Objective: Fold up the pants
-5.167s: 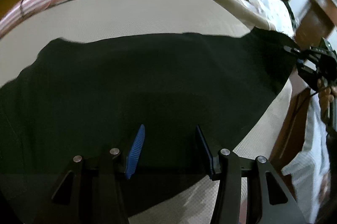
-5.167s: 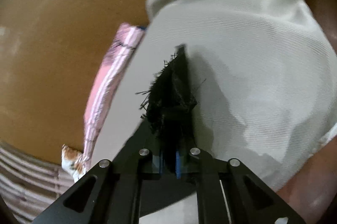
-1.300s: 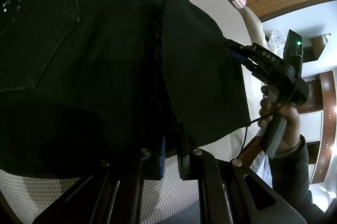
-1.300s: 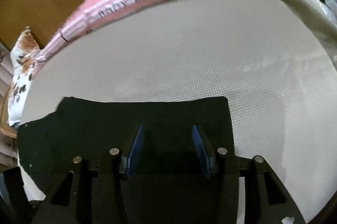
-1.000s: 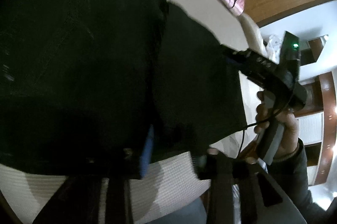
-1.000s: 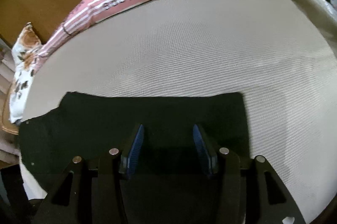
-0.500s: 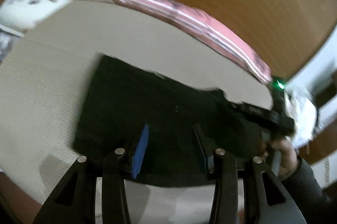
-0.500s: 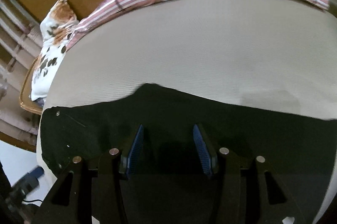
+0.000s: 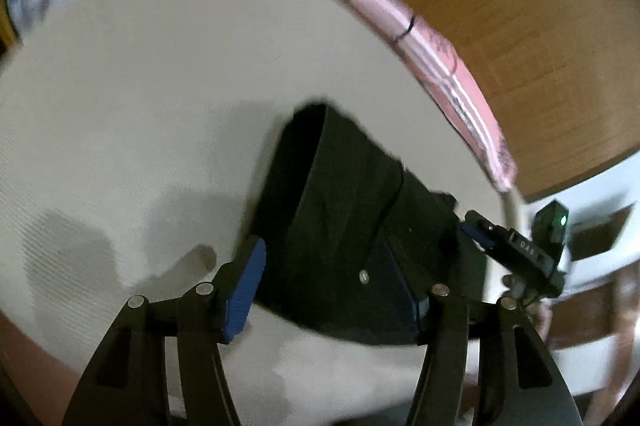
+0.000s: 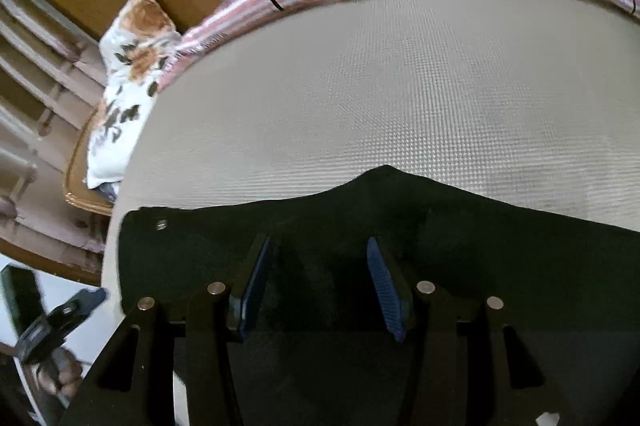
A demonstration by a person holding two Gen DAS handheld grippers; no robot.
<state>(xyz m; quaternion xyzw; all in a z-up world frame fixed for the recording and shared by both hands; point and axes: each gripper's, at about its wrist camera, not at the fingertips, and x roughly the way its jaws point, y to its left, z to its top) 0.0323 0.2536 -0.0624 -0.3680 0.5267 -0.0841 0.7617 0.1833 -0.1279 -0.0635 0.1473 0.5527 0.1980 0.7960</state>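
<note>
Pants [image 9: 344, 226] black, folded into flat stack on beige mattress [image 9: 140, 105]

Handheld rig: two matching black tongs.

Left tongs [image 9: 328, 286]: black angular arms with triangular cut-outs, four silver round screws across the linkage, ribbed blue pads [image 9: 244, 290] on the inner faces. Right tongs [image 10: 320, 286]: same black frame, four silver screws, dark blue ribbed pads [image 10: 384, 286]. Seen from the left wrist view, the right unit has a black body with white lettering, too blurred to read, and a green light [image 9: 563, 221] on a black box.
</note>
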